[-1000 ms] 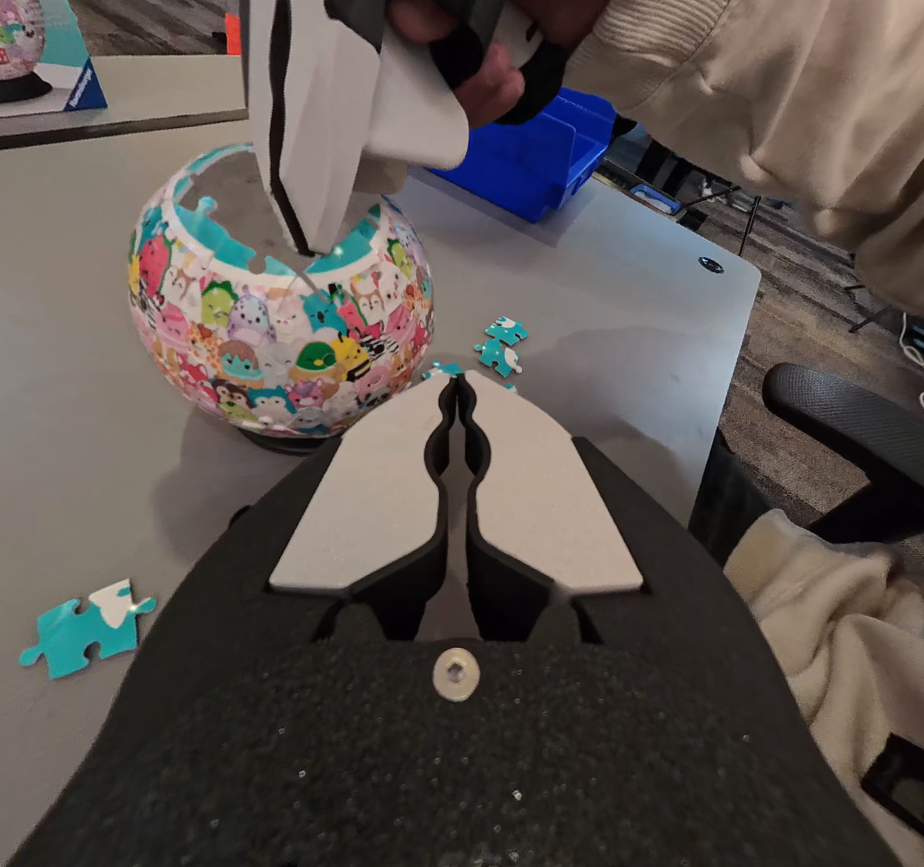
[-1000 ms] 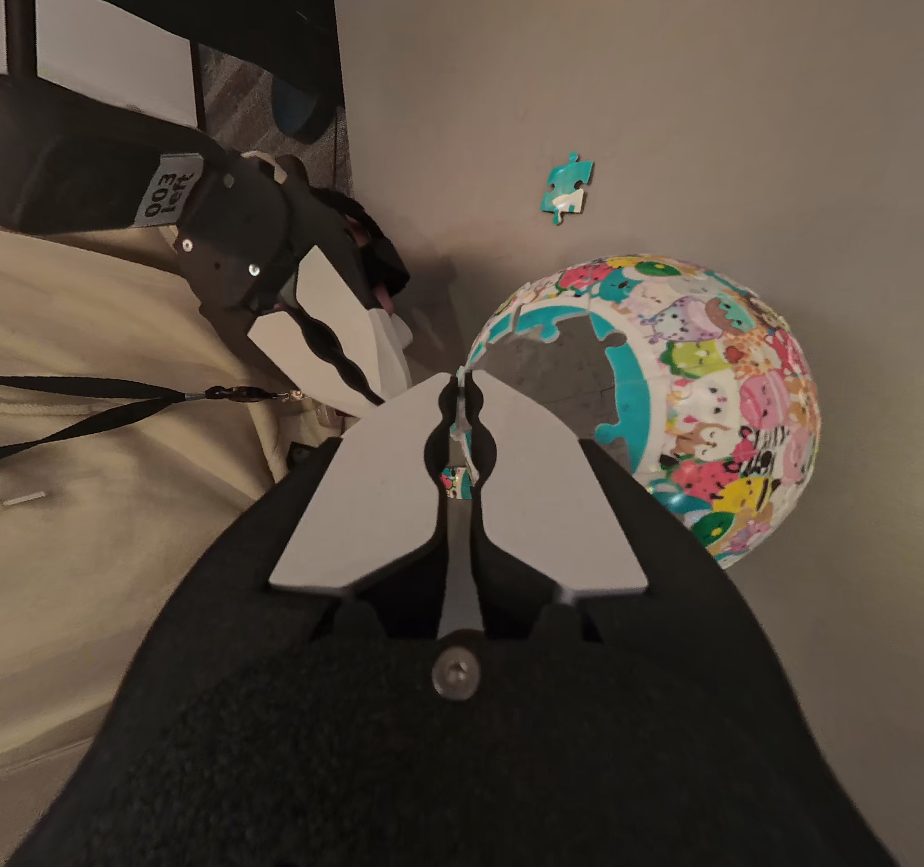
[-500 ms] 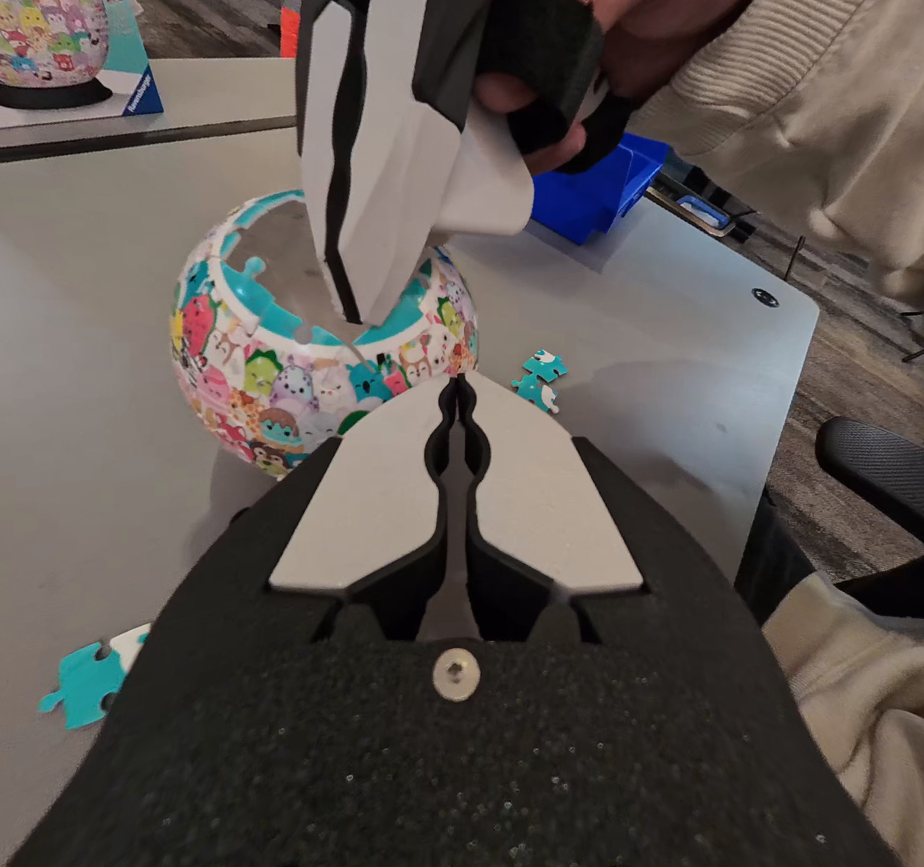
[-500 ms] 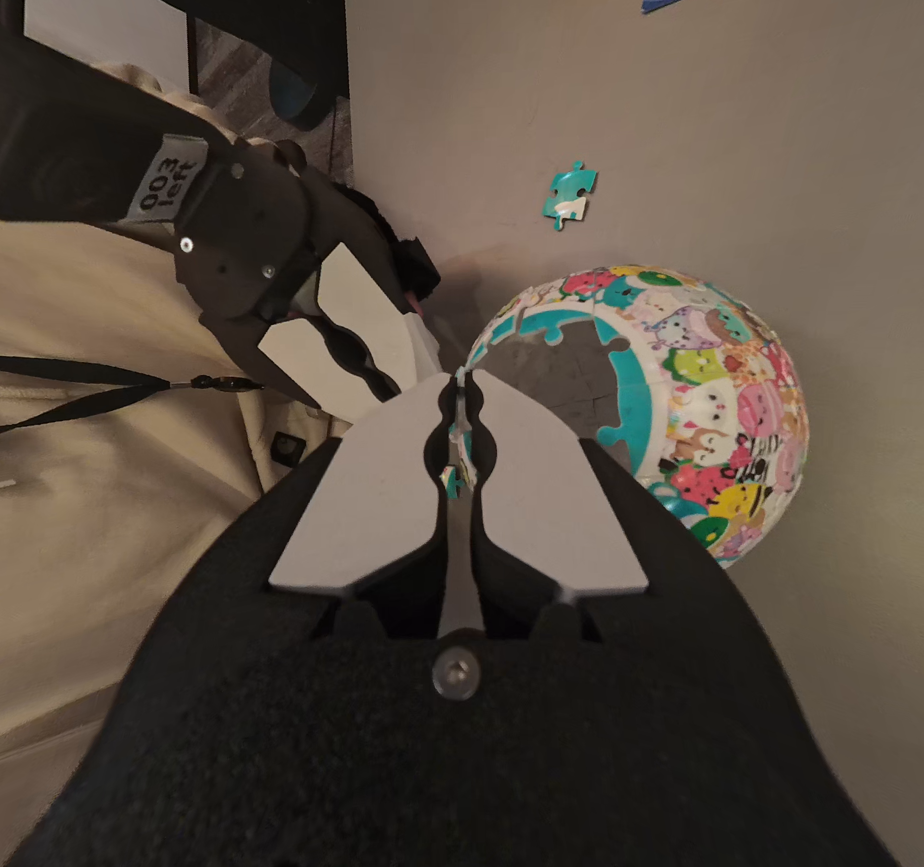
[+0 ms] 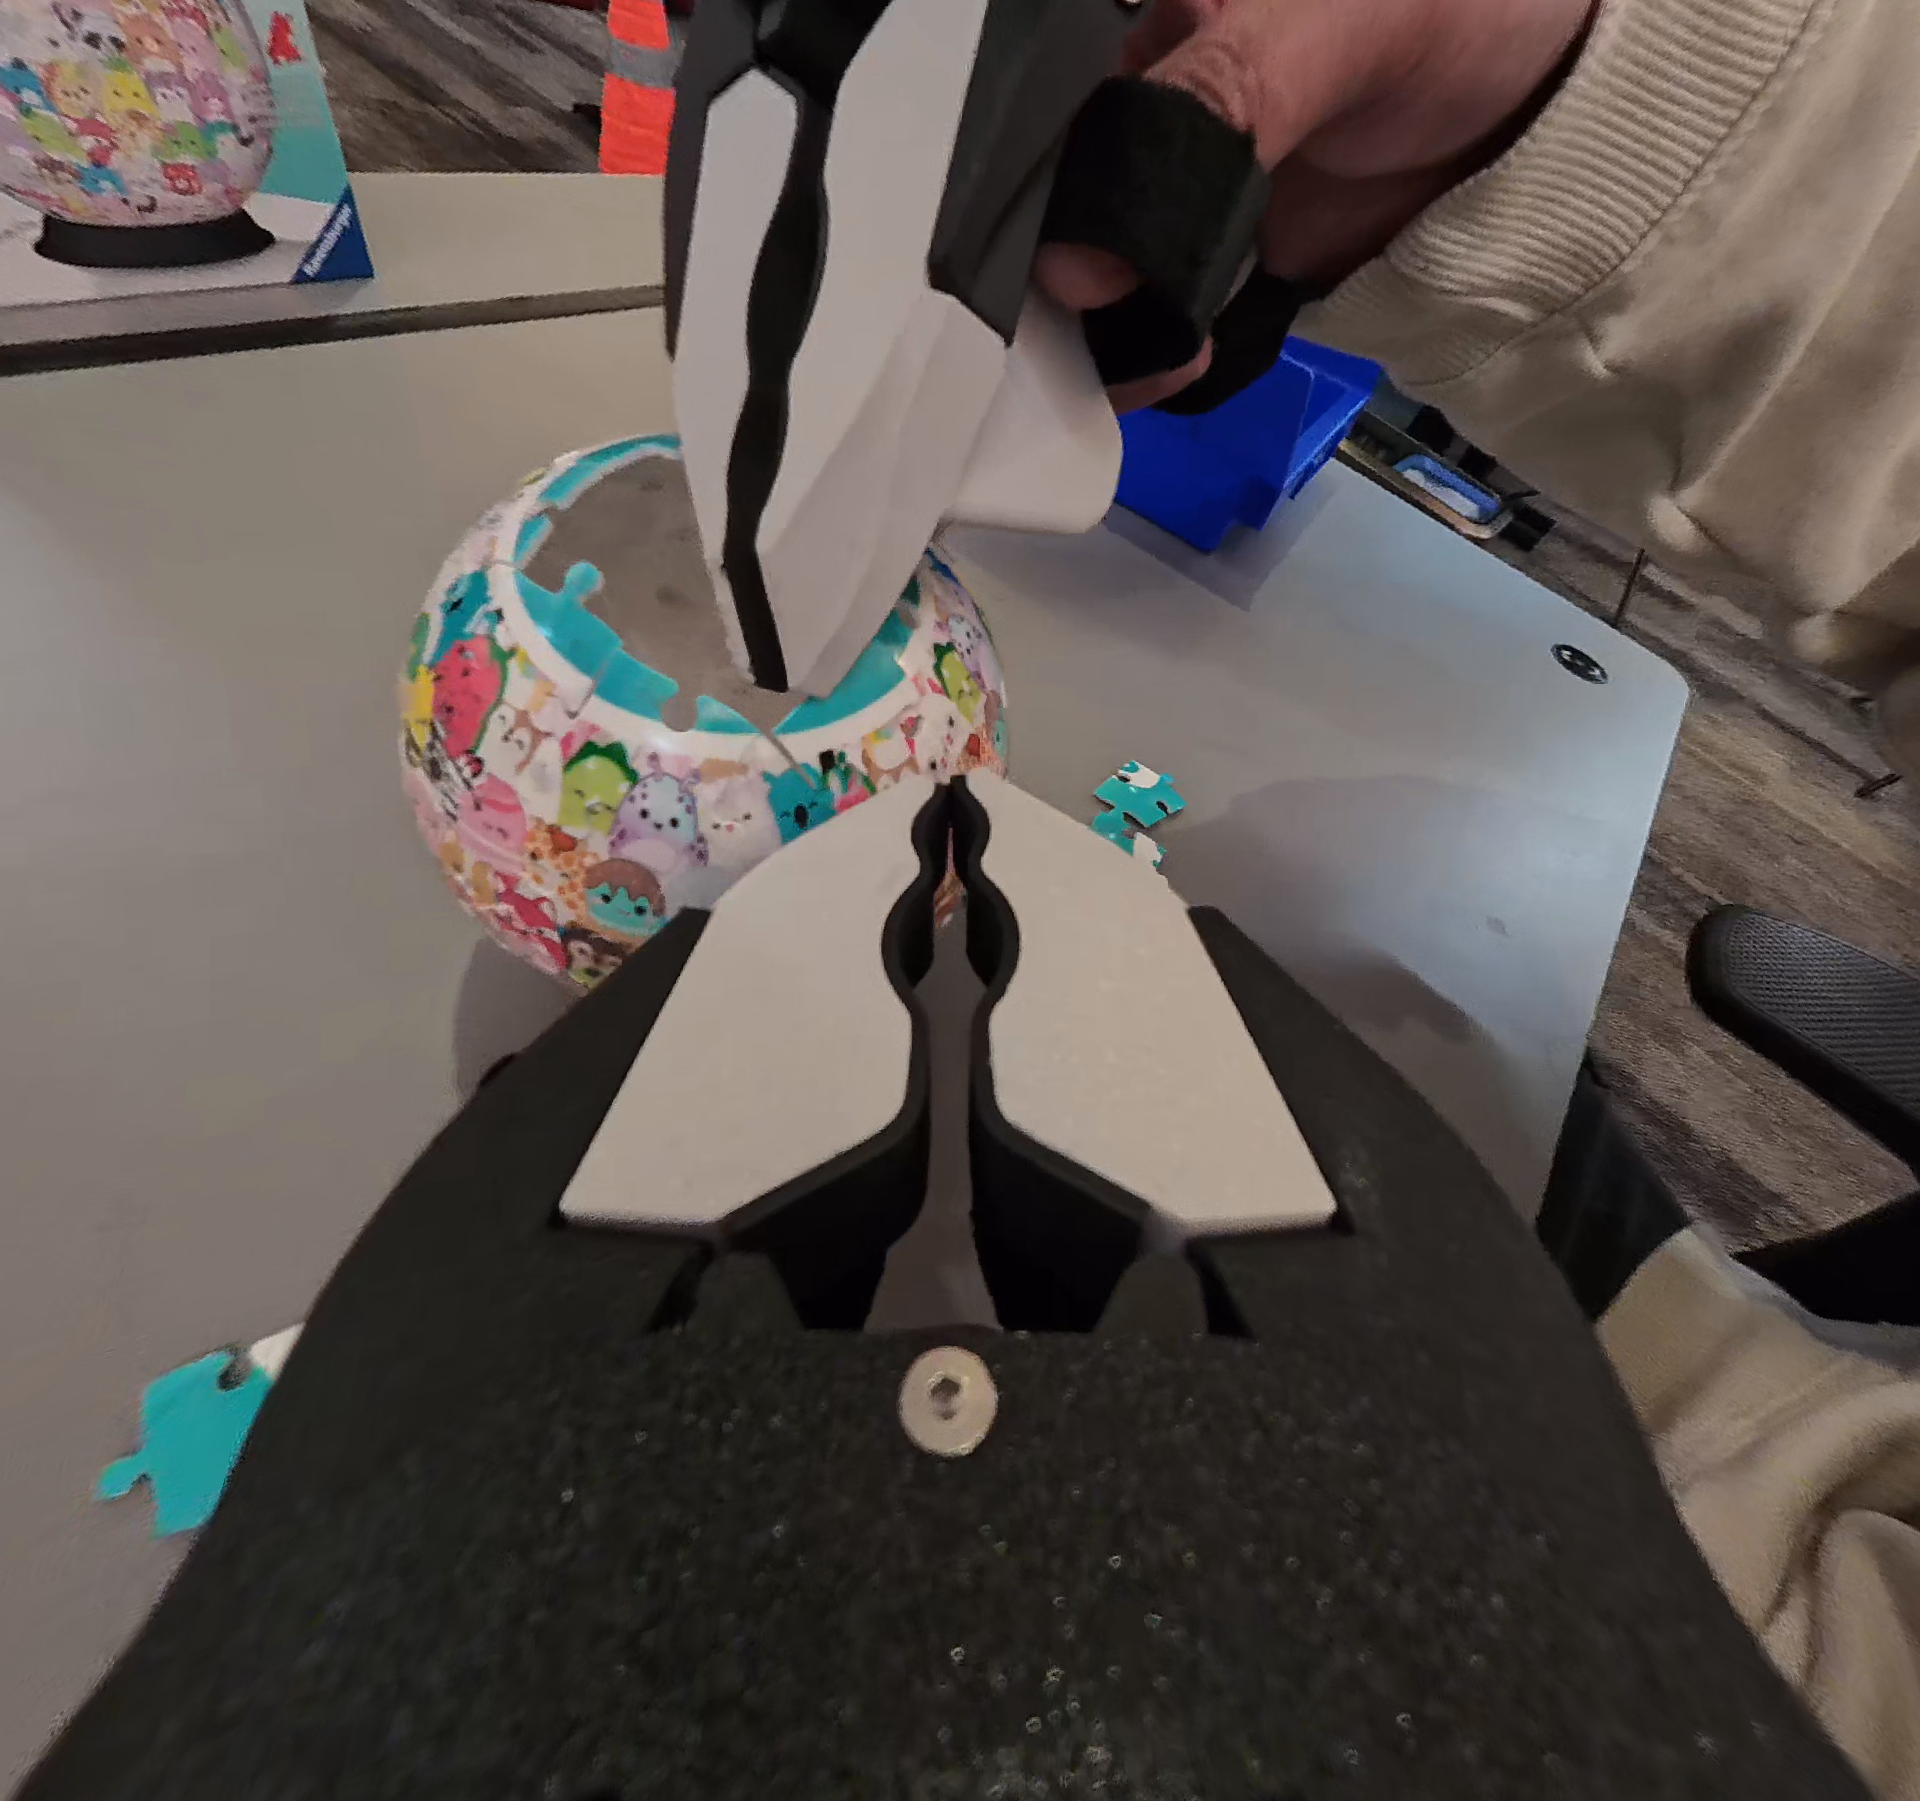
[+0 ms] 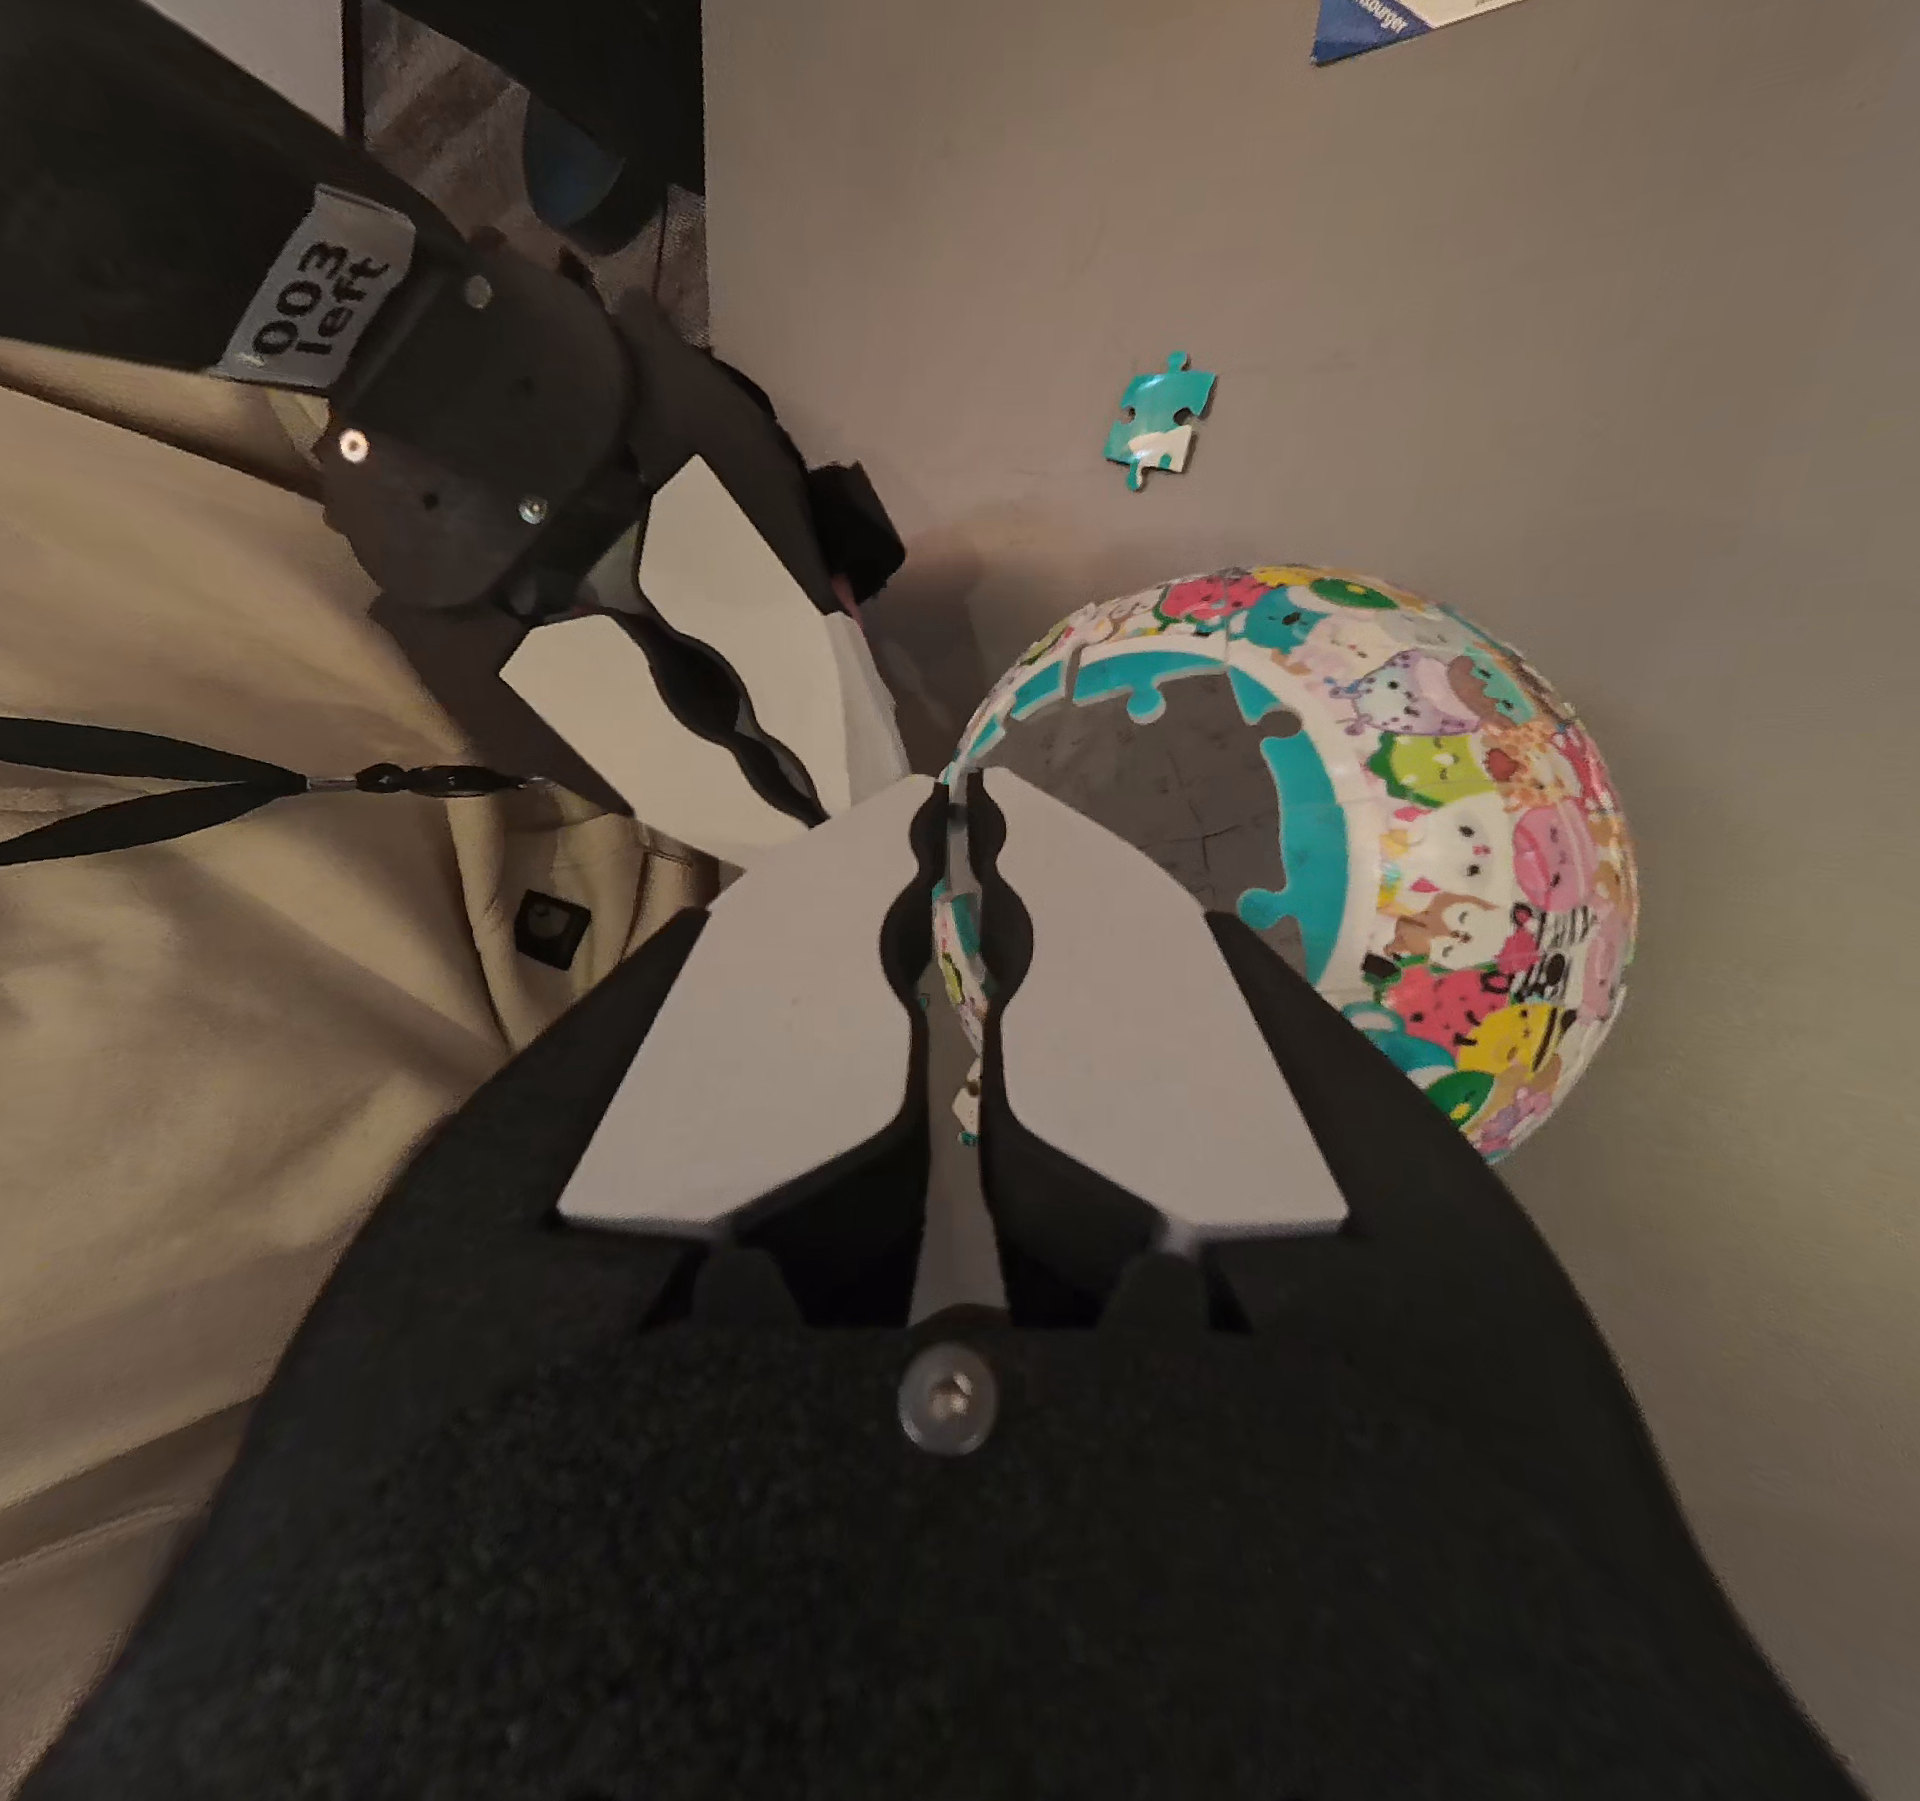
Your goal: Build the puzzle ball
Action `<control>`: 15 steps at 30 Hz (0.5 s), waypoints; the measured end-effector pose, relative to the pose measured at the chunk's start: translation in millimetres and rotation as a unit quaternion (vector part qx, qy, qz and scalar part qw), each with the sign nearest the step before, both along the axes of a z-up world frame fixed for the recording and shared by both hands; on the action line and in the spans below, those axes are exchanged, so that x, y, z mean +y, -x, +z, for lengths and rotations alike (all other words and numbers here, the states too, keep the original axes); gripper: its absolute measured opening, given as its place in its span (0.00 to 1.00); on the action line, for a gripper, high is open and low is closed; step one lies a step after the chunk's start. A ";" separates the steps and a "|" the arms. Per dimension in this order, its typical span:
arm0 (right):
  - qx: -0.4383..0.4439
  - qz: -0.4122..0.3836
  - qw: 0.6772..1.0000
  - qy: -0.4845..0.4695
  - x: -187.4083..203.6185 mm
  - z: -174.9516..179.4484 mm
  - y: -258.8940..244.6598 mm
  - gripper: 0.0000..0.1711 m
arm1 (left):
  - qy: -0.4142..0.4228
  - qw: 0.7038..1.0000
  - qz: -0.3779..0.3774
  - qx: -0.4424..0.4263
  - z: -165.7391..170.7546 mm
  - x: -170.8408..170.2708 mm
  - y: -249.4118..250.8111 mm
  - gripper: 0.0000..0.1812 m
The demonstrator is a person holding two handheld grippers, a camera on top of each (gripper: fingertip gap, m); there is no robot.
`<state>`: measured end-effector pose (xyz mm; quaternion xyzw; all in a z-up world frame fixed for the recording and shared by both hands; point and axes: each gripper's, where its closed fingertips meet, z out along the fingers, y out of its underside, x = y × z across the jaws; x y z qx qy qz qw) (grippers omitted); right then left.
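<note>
The colourful puzzle ball [image 5: 582, 795] stands on the grey table [image 5: 208, 816] with a jagged teal-edged opening [image 6: 1153, 795] on top. My right gripper [image 5: 764, 676] comes down from above to the near rim of that opening. In its own view it [image 6: 956, 801] is shut on a thin puzzle piece [image 6: 961, 852] seen edge-on. My left gripper [image 5: 951, 795] is shut and empty, just in front of the ball's lower side. It also shows in the right wrist view [image 6: 805, 811].
Loose teal pieces lie right of the ball [image 5: 1138, 801] and at the near left [image 5: 182, 1439]; one shows in the right wrist view [image 6: 1153, 416]. The puzzle box [image 5: 156, 89] stands at the far left, a blue bin [image 5: 1236, 463] at the far right. The table's edge [image 5: 1621, 920] runs on the right. My two grippers' fingertips are within a few centimetres of each other. Both grippers' tips are roughly 20 cm from the ball [image 5: 1138, 801].
My left gripper has swung so that the ball sits more to the right in its view, and it has closed in on the ball. My right gripper stays at the rim, still shut.
</note>
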<state>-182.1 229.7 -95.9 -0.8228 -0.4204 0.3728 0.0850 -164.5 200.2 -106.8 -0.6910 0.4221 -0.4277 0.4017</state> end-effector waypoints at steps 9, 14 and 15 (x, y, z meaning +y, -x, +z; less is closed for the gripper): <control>0.001 0.002 0.999 -0.049 4.7 7.4 -5.5 0.09 | 0.021 1.000 -0.001 -0.007 0.0 0.3 -0.8 0.00; -0.017 0.004 0.994 -0.104 5.6 12.6 -27.1 0.15 | 0.019 1.000 0.000 -0.004 0.0 0.4 -0.5 0.00; -0.023 0.009 0.995 -0.102 1.8 8.8 -30.6 0.15 | 0.019 1.000 0.000 -0.005 0.7 0.3 -0.3 0.00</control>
